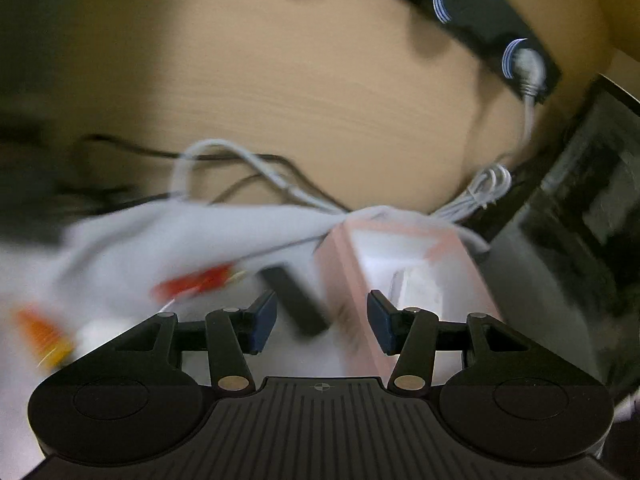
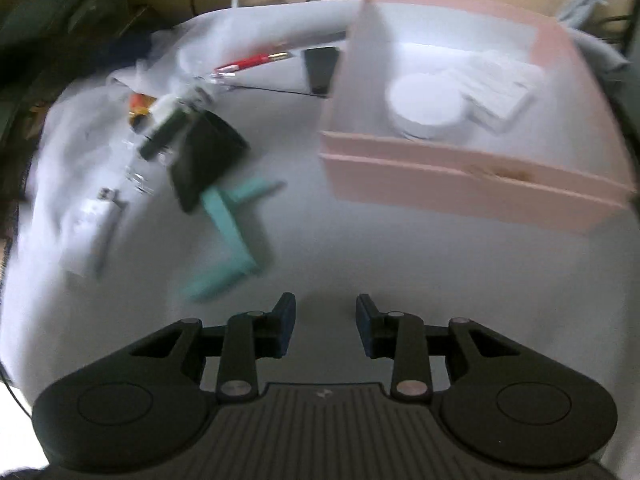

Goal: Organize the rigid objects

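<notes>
A pink open box (image 2: 460,176) stands on a white cloth (image 2: 400,300) and holds a white round disc (image 2: 426,106) and a white ribbed block (image 2: 496,84). Left of it lie a teal bracket (image 2: 236,224), a black block (image 2: 208,156), a white part (image 2: 86,228), a red probe (image 2: 252,62) and a black bar (image 2: 320,66). My right gripper (image 2: 325,320) hangs open over bare cloth, short of the bracket. My left gripper (image 1: 322,316) is open, with the black bar (image 1: 296,300) and the pink box (image 1: 400,240) blurred beyond its pads.
In the left wrist view a wooden table (image 1: 280,80) lies beyond the cloth, with a black power strip (image 1: 492,20) at the far right. White cables (image 1: 480,192) and thin black wires (image 1: 248,158) trail behind the box. A small orange part (image 1: 44,336) lies at the left.
</notes>
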Available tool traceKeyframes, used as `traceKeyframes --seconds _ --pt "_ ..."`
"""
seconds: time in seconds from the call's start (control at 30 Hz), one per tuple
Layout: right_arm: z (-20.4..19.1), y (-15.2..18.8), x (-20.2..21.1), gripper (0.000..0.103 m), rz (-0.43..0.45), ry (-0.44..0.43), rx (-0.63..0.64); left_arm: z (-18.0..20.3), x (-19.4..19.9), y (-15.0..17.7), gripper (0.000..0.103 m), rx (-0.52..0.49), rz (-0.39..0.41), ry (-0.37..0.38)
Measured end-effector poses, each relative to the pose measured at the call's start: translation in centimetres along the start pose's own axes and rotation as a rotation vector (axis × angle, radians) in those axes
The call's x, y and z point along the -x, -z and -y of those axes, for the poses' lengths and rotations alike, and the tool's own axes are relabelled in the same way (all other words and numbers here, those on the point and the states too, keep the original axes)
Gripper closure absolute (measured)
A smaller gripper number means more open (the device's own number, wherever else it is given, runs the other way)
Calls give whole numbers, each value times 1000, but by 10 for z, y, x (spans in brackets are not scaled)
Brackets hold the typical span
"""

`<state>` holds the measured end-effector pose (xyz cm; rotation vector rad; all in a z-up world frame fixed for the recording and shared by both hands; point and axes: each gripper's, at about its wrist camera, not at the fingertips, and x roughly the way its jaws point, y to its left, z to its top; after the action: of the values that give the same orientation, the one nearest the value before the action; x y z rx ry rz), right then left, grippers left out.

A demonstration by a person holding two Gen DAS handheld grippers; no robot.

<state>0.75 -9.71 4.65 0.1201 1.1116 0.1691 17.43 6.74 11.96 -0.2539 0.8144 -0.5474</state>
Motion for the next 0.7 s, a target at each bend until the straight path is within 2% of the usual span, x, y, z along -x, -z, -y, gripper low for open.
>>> traceKeyframes --seconds 0.03,0.1,0.17,0.27,0.3,0.33,0.47,0.57,0.63,0.7 --pt "3 7 4 70 20 14 8 0 -23 -15 49 -9 -29 -15" --pt "11 20 14 70 68 63 16 -1 -67 -37 52 -48 -91 -92" --pt "20 33 19 70 90 113 -10 -3 -105 -47 59 -84 -160 -150" --pt "34 50 27 70 108 124 -44 -5 -139 -48 69 -95 -219 -198" --pt "38 55 30 70 111 132 -56 -5 -146 -46 79 -103 -231 -211" --pt "42 60 33 70 116 138 -68 -5 -153 -45 83 -115 -244 -226" --pt "52 68 40 70 122 147 -99 4 -158 -43 85 -184 -256 -249" --pt "53 69 38 69 136 142 -114 10 -152 -32 86 -216 -292 -212" --pt "52 70 37 66 148 139 -106 10 -145 -23 86 -218 -273 -199" --pt "50 71 37 64 159 147 -90 6 -145 -23 86 -198 -231 -227"
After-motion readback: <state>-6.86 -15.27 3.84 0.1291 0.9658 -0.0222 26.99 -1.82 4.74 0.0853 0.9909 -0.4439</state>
